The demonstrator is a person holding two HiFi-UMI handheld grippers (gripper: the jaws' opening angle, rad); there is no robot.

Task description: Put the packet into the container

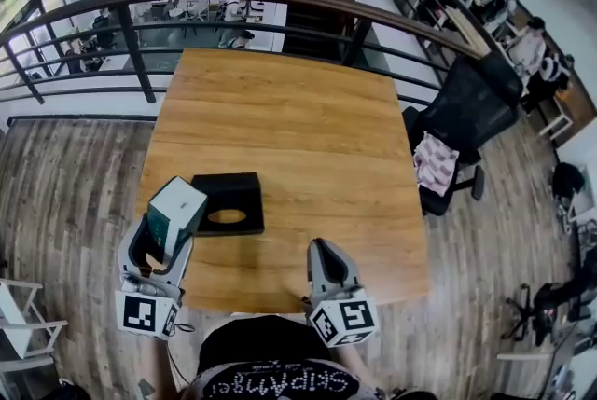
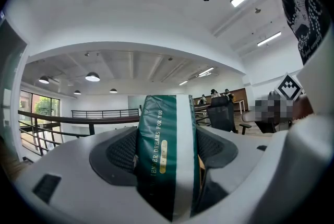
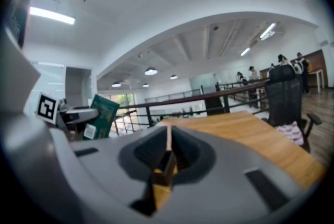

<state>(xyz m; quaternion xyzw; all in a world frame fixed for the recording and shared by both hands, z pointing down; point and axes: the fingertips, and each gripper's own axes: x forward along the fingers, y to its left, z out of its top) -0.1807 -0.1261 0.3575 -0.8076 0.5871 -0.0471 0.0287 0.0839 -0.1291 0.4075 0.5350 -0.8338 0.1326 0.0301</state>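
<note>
The left gripper is clenching the green packet by one end, holding it just beside the black container ahead. The packet is looking light, soft and slick — probably wanting a firm pinch across its flat faces — while the right gripper is sitting closed, empty.

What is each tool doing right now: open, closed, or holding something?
Left tool: closed on the green packet.
Right tool: closed, holding nothing.
</note>
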